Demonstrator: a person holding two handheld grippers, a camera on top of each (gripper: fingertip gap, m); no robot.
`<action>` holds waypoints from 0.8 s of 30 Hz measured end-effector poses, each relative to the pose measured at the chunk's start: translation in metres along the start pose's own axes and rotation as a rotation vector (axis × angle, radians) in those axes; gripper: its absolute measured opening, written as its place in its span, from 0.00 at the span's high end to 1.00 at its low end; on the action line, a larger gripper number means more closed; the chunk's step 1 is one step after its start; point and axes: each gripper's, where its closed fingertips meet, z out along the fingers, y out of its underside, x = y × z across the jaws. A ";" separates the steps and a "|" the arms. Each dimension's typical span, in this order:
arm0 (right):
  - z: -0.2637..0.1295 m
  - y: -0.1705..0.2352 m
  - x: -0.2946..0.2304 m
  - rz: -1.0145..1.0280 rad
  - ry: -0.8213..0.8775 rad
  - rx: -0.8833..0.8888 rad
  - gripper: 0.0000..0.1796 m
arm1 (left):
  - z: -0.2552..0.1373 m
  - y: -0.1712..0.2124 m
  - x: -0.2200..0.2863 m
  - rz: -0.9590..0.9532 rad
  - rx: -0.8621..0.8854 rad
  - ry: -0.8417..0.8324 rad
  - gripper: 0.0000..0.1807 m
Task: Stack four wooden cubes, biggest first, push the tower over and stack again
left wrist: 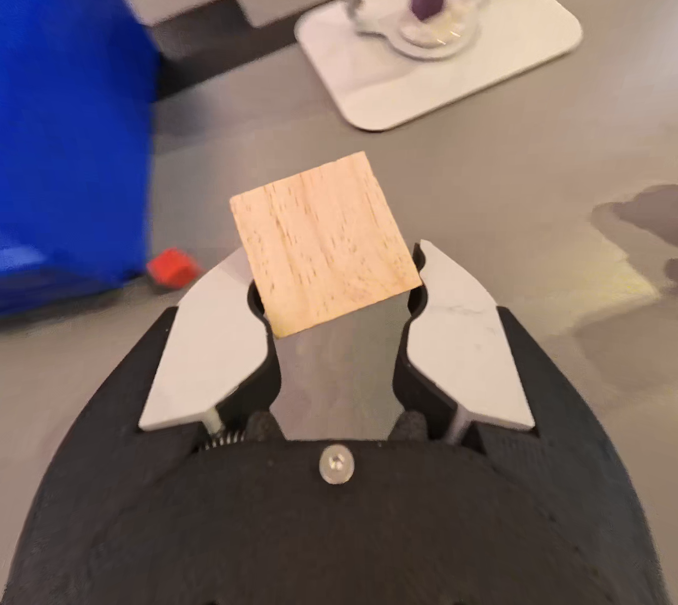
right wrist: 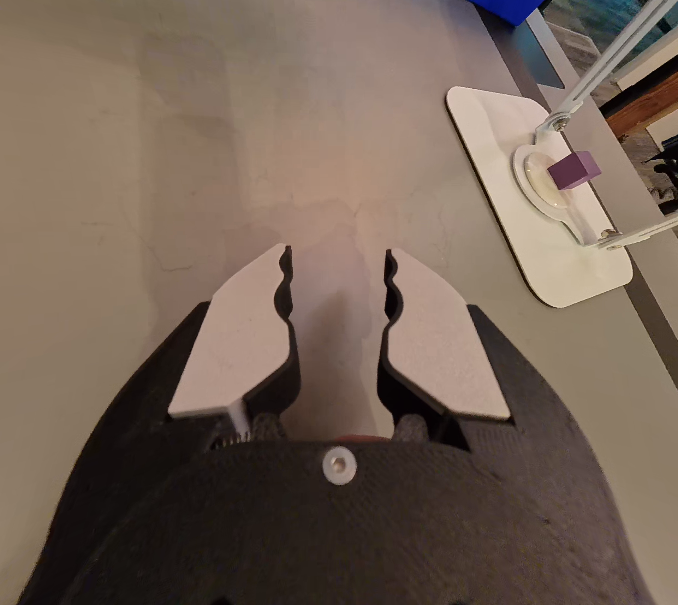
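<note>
Left gripper (left wrist: 332,279): fingers pinching a plain wooden cube (left wrist: 323,242), held tilted above the grey surface (left wrist: 477,183).
Right gripper (right wrist: 337,253): fingers spread, holding nothing.
Nearby: red cube (left wrist: 172,270) beside blue bin (left wrist: 66,110); purple cube (right wrist: 574,169) on white stand base (right wrist: 488,132).
Risk: the skewed grip may let the cube twist or land crooked, unsettling any tower.

Right gripper (right wrist: 338,249) fingers (right wrist: 238,341) apart above the bare grey table (right wrist: 183,110).
</note>
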 end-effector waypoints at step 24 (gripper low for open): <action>0.003 0.002 -0.003 -0.011 -0.029 -0.015 0.77 | 0.010 -0.023 -0.259 -0.258 0.019 -0.178 0.40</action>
